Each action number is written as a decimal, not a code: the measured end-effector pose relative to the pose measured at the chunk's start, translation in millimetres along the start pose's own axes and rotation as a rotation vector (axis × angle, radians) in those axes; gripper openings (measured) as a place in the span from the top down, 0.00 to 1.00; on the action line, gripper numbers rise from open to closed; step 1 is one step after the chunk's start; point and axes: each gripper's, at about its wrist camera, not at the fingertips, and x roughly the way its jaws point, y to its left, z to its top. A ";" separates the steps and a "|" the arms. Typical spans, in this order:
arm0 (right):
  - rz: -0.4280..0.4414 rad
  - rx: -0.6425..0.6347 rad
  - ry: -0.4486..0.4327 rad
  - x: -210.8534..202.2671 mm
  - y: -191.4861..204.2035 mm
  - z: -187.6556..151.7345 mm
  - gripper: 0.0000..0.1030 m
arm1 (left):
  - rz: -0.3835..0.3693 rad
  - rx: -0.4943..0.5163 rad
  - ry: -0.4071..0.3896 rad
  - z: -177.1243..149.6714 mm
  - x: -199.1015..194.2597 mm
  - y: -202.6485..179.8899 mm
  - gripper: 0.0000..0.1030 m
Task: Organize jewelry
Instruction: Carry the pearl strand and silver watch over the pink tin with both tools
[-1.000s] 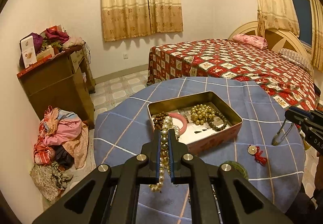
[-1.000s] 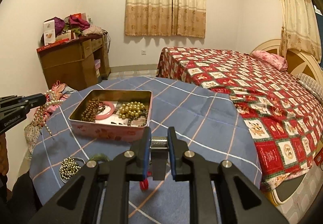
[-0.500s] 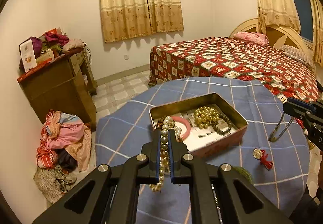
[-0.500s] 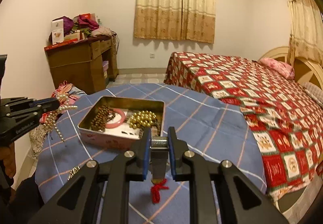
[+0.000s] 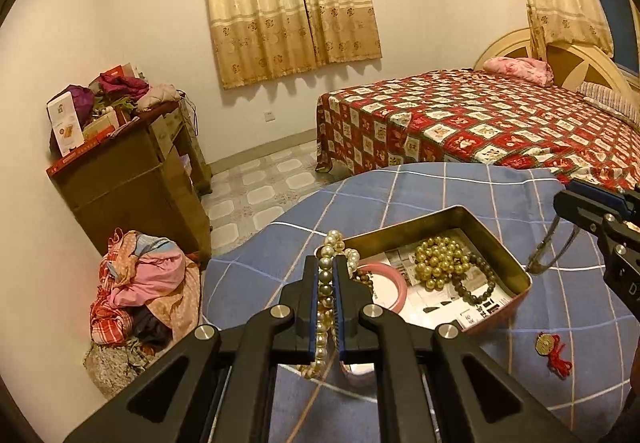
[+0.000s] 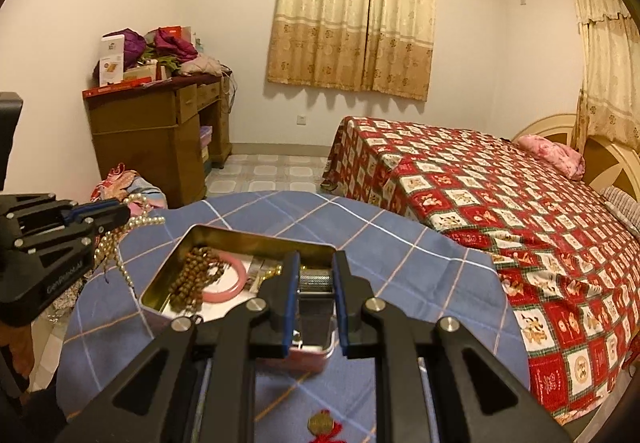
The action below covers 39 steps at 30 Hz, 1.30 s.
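Two tools: left tool (image 5: pixel 328 275) clamps a cream pearl necklace (image 5: pixel 325 307); right tool (image 6: pixel 315 283) pinches a silver metal clip (image 6: pixel 316 278), tin (image 6: pixel 168 275) at ten o'clock.

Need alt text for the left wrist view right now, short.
The left gripper is shut on a pearl necklace, at the near end of an open tin holding beads and a pink bangle. A coin charm lies on the blue tablecloth.

Right gripper (image 6: pixel 314 277) hides the tin's (image 6: pixel 168 269) gold beads (mostly).
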 end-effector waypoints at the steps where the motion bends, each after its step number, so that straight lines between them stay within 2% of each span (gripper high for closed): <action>1: -0.004 0.000 0.000 2.9 -0.3 1.5 0.82 | 0.003 0.003 0.001 0.2 2.4 -1.9 0.94; 21: -0.024 -0.023 0.037 43.8 13.0 21.1 0.82 | 0.042 0.012 0.039 10.9 49.7 -15.3 0.94; 39: -0.002 -0.008 0.089 81.4 20.6 20.9 0.82 | 0.054 0.005 0.081 6.9 81.7 -17.8 0.94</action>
